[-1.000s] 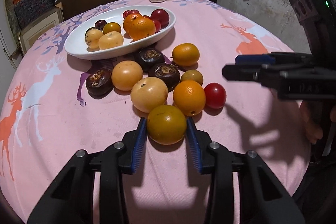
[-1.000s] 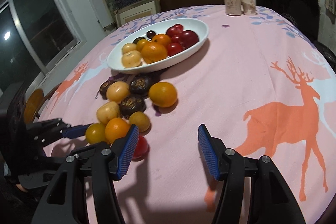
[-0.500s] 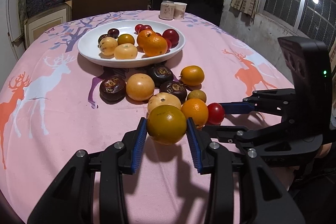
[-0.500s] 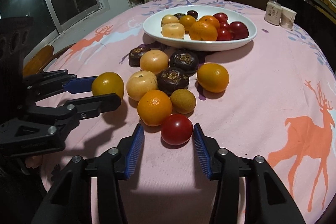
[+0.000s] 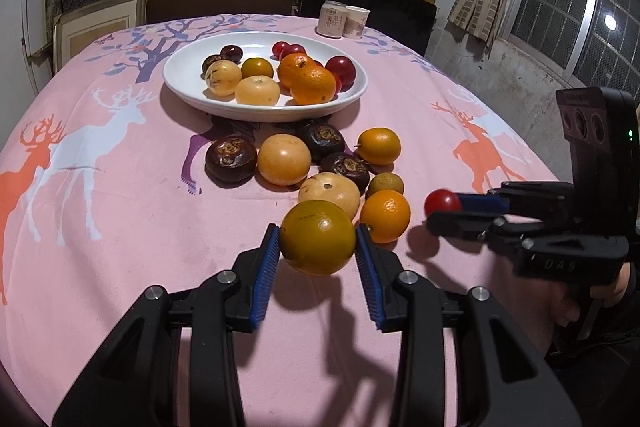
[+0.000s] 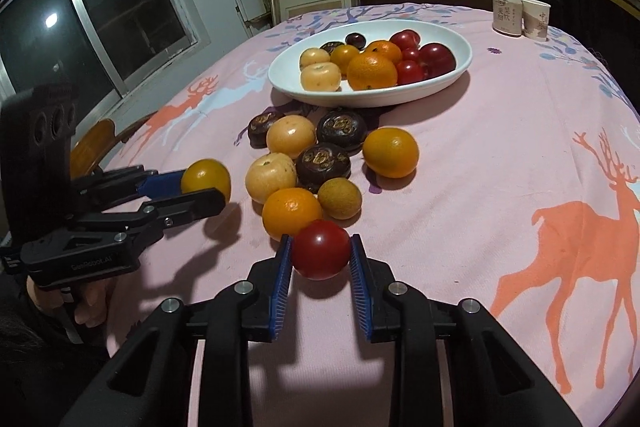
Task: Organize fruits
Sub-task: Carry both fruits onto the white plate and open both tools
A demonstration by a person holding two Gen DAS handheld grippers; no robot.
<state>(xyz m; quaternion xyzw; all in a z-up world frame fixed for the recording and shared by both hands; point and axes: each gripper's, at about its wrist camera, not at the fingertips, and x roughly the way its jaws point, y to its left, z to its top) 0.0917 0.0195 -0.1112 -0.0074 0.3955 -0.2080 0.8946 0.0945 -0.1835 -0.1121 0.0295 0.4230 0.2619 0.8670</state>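
My left gripper (image 5: 317, 247) is shut on a greenish-orange citrus fruit (image 5: 318, 237) and holds it above the pink tablecloth; the fruit also shows in the right wrist view (image 6: 206, 179). My right gripper (image 6: 321, 255) is shut on a red tomato (image 6: 321, 249), lifted off the cloth; the tomato shows in the left wrist view too (image 5: 442, 202). A white oval bowl (image 5: 192, 95) at the far middle holds several fruits. Several loose fruits lie in front of it, among them an orange (image 5: 385, 215) and a dark mangosteen (image 5: 231, 159).
A drink can (image 5: 333, 19) and a paper cup (image 5: 356, 22) stand at the table's far edge. A dark chair back (image 5: 368, 3) and shelves stand behind the table. A wooden chair (image 6: 94, 147) is at the table's left side.
My right gripper has closed on the red tomato and lifted it off the cloth. My left gripper has risen a little with the citrus fruit in it.
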